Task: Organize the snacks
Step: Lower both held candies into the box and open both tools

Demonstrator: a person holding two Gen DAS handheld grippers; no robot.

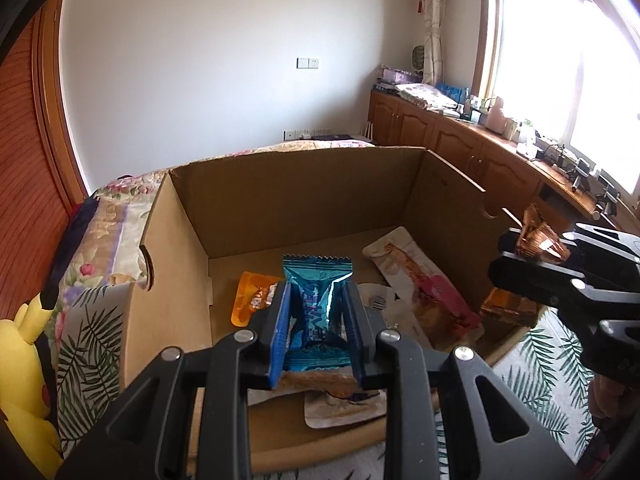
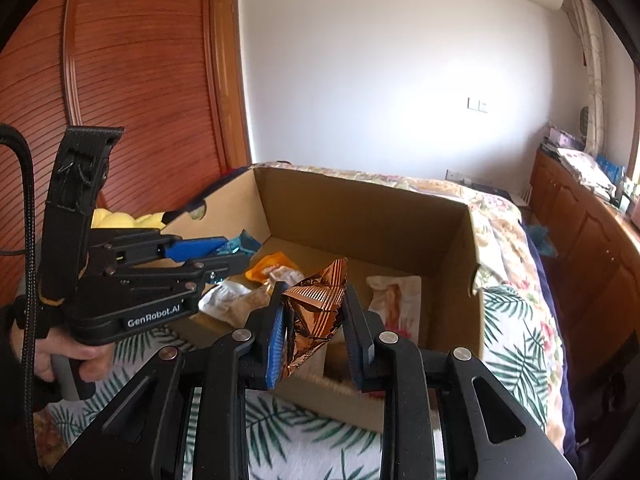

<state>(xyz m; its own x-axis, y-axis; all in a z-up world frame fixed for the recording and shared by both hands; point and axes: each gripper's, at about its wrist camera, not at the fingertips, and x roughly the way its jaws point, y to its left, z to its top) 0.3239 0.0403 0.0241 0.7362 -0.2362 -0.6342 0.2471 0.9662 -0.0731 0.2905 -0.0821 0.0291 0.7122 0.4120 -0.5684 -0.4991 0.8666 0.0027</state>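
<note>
An open cardboard box (image 1: 304, 196) sits on a leaf-print bedspread, with several snack packets on its floor. My left gripper (image 1: 316, 292) is shut on a teal foil snack packet (image 1: 316, 280) and holds it over the near part of the box. At the right edge of the left wrist view, my right gripper (image 1: 516, 248) pinches a copper foil packet (image 1: 538, 240) above the box's right wall. In the right wrist view that gripper (image 2: 314, 308) is shut on the crumpled copper packet (image 2: 316, 304) over the box's near rim (image 2: 332, 400). The left gripper (image 2: 212, 250) shows at left with the teal packet (image 2: 240, 244).
On the box floor lie an orange pouch (image 1: 250, 296), a long white-and-red packet (image 1: 416, 276) and pale wrappers (image 2: 236, 300). A yellow plush toy (image 1: 24, 360) sits left of the box. A hand (image 2: 68, 356) holds the left gripper's handle. Wooden cabinets (image 1: 460, 140) run below the window.
</note>
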